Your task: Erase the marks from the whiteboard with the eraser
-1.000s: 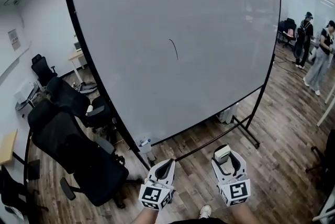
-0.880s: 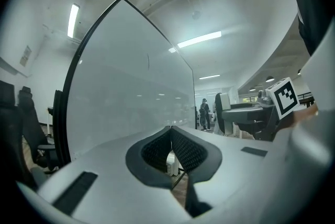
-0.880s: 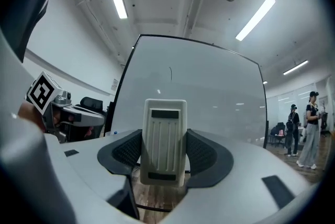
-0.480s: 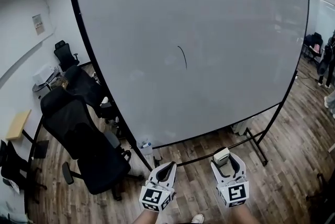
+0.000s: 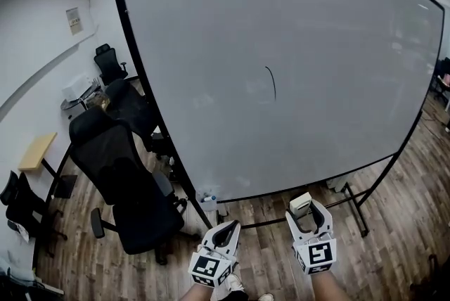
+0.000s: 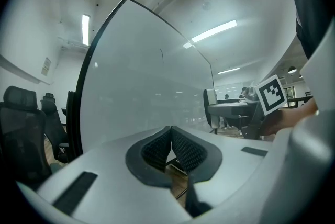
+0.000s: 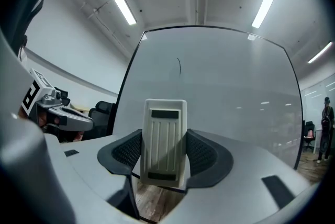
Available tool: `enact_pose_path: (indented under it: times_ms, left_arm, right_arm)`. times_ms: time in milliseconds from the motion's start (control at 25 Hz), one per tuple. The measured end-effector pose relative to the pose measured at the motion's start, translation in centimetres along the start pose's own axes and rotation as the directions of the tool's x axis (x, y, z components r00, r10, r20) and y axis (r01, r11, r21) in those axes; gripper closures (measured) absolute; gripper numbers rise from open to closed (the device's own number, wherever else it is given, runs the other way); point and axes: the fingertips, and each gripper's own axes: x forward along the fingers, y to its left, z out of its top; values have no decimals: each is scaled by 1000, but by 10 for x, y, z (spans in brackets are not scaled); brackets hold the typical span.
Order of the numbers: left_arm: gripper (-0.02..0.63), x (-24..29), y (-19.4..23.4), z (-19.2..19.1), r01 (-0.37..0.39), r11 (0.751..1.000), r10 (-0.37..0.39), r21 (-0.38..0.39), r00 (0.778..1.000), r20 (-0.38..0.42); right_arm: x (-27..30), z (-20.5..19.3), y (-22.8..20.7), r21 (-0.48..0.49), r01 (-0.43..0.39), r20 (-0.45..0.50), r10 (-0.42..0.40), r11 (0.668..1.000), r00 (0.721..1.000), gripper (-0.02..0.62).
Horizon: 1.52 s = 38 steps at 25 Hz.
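Note:
A large whiteboard on a black wheeled frame stands before me, with one short black curved mark near its middle; the mark also shows in the right gripper view. My right gripper is held low, well short of the board, shut on a white ribbed eraser that stands upright between its pads; the eraser shows at its tips from the head. My left gripper hangs beside it, shut and holding nothing, its pads meeting.
Black office chairs crowd the floor left of the board. A small bottle sits at the board's lower left corner. A wooden side table stands far left. The floor is wood plank.
The view has swung so the board and its mark have shifted right and slightly down. Both grippers stay low in the same pose, the right still gripping the eraser.

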Motion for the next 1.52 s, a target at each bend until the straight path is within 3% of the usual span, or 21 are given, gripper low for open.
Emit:
enact_pose_path:
  times_ms: [360,640,960,1240,1320,1520]
  left_arm:
    - [586,17,36,9,-26,1000,25,15,999,30]
    - [586,21,53,10,-4,1000,3,23,999,34]
    - [585,31,55,5,11,1000,-11,14,1000,22]
    - [585,40,63,12,11,1000,-12,30,1000,26]
    - [585,45,69,25,-7,999,6,42,999,40]
    - [585,59,81,84,-27,994,11,108,989,146]
  right_arm:
    - [64,53,-6,-164,12,64,-1,986,998,321]
    - [109,93,-5,-256,25,101,2,966,995,321]
    - [135,162,-27,-541,112,165,-26,833,986,319]
    - [155,211,-32,-740,122,153,-11,662,988,321]
    - [160,226,-35,-770,124,148,-14,625,989,321]
    - [172,263,-44,-812,114,130,-12,572,991,321]
